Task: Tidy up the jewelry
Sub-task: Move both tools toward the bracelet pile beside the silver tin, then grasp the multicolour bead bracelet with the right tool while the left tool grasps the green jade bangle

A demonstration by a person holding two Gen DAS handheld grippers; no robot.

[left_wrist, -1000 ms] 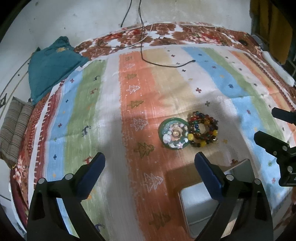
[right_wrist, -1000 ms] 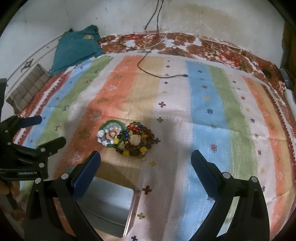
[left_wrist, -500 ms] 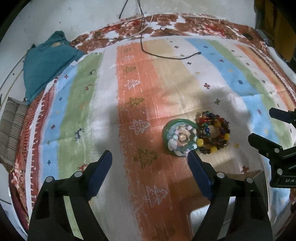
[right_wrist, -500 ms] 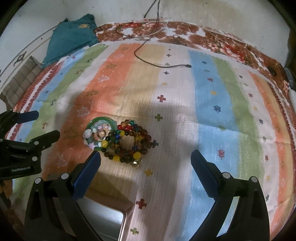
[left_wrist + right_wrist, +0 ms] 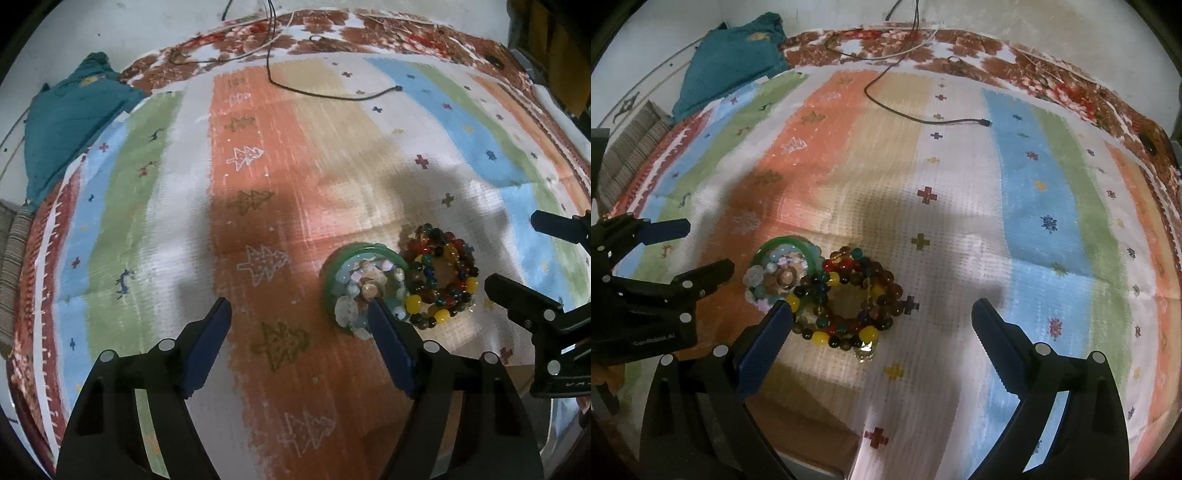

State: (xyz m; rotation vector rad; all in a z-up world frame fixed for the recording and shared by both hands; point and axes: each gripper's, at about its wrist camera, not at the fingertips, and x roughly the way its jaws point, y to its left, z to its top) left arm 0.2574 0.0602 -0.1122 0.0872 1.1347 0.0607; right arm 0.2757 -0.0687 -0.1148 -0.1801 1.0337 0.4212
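A green bangle (image 5: 364, 288) filled with pale bead bracelets lies on the striped blanket, touching a pile of multicoloured bead bracelets (image 5: 439, 280) on its right. My left gripper (image 5: 297, 310) hovers just left of the bangle. Its jaws are closing with only blanket between them, and its right finger overlaps the bangle's near rim. In the right wrist view, my right gripper (image 5: 881, 310) stands open above the bead bracelets (image 5: 849, 302), which lie between and ahead of its fingers. The bangle (image 5: 783, 273) sits by its left fingertip. Each gripper shows in the other's view: the left gripper (image 5: 705, 245), the right gripper (image 5: 513, 253).
A black cable (image 5: 332, 94) runs across the far blanket. A teal cloth (image 5: 74, 125) and a striped cushion (image 5: 631, 147) lie at the far left. A grey box edge (image 5: 816, 467) peeks in at the bottom. The blanket (image 5: 295, 184) covers the whole surface.
Both grippers have sunk and come forward toward the jewelry, which now looks larger and nearer. The left jaws have narrowed. The grey box has slid almost out of both views.
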